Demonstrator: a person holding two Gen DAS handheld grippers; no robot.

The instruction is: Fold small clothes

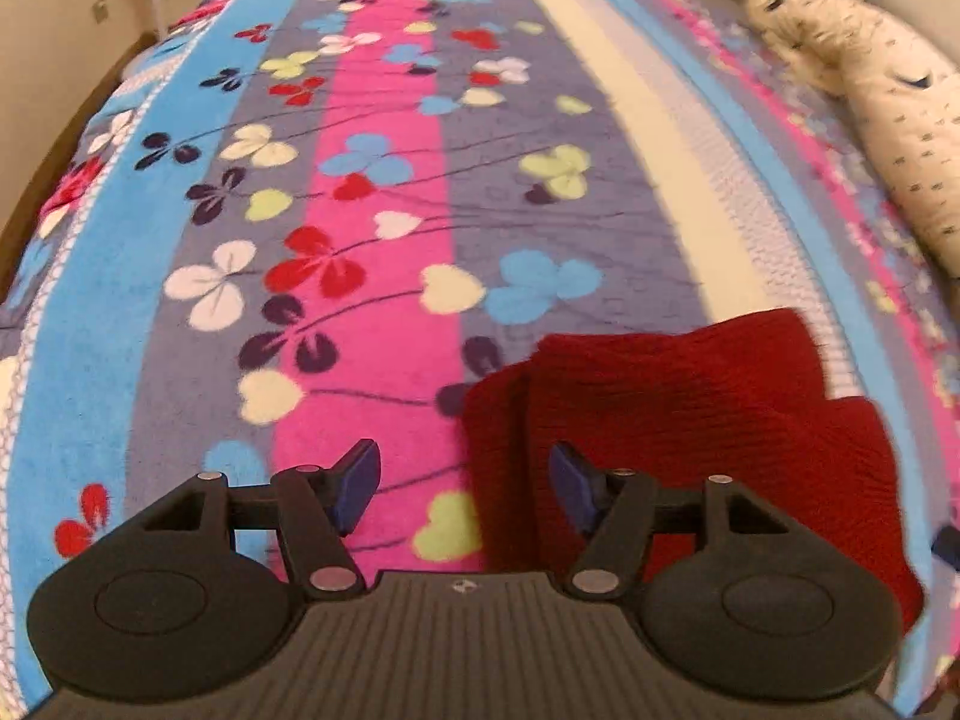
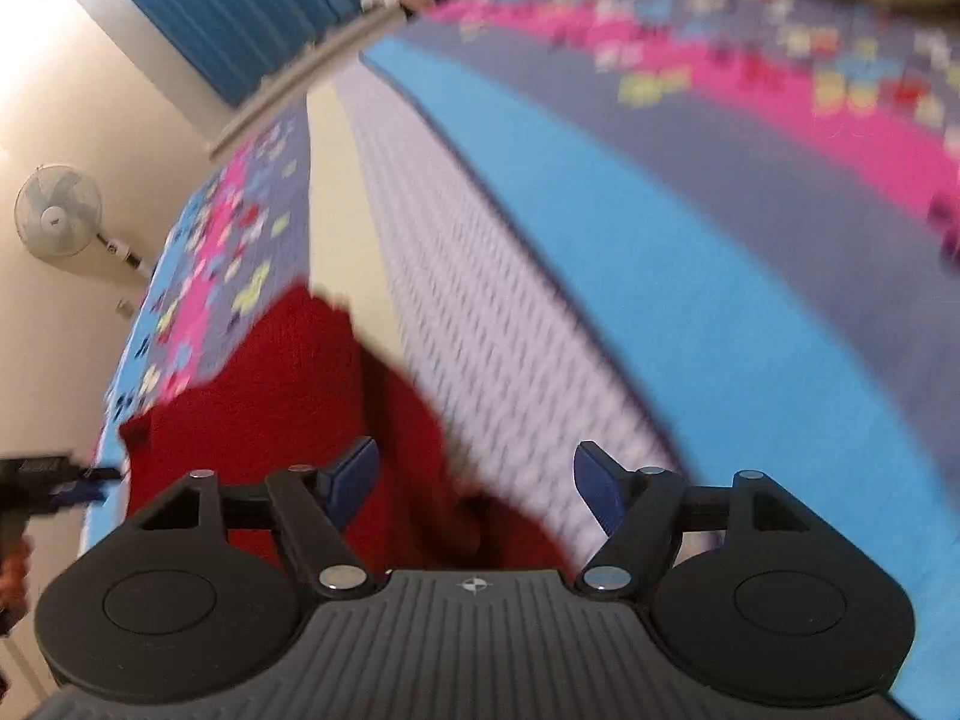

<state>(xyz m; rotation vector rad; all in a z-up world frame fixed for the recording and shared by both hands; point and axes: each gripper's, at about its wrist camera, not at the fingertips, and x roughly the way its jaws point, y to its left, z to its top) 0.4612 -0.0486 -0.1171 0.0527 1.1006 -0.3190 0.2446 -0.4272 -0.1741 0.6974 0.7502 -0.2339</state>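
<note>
1. Bed covered by a fleece blanket (image 1: 384,312) striped in blue, grey, pink and cream with a clover-leaf print is filling both views; its left edge is running along a beige wall, and the right wrist view is blurred.
2. Long cream pillow with small dark print (image 1: 900,120) is lying along the bed's right edge, toward the far right corner.
3. Dark red knitted garment (image 1: 708,420) is lying bunched on the blanket at the near edge of the bed, spreading across the grey, cream and white-knit stripes; one layer is overlapping another, with a fold line running down its left part. In the right wrist view the same red knit (image 2: 276,396) is sitting left of centre.
4. White wall-mounted fan (image 2: 57,210) is showing on the beige wall in the right wrist view, beside blue curtains (image 2: 240,6).
5. Left gripper (image 1: 465,483), black with blue pads, is hovering with fingers spread apart over the garment's left border; nothing is between them.
6. Right gripper (image 2: 474,483) is likewise standing with fingers apart, above the red knit's right side, gripping nothing.
</note>
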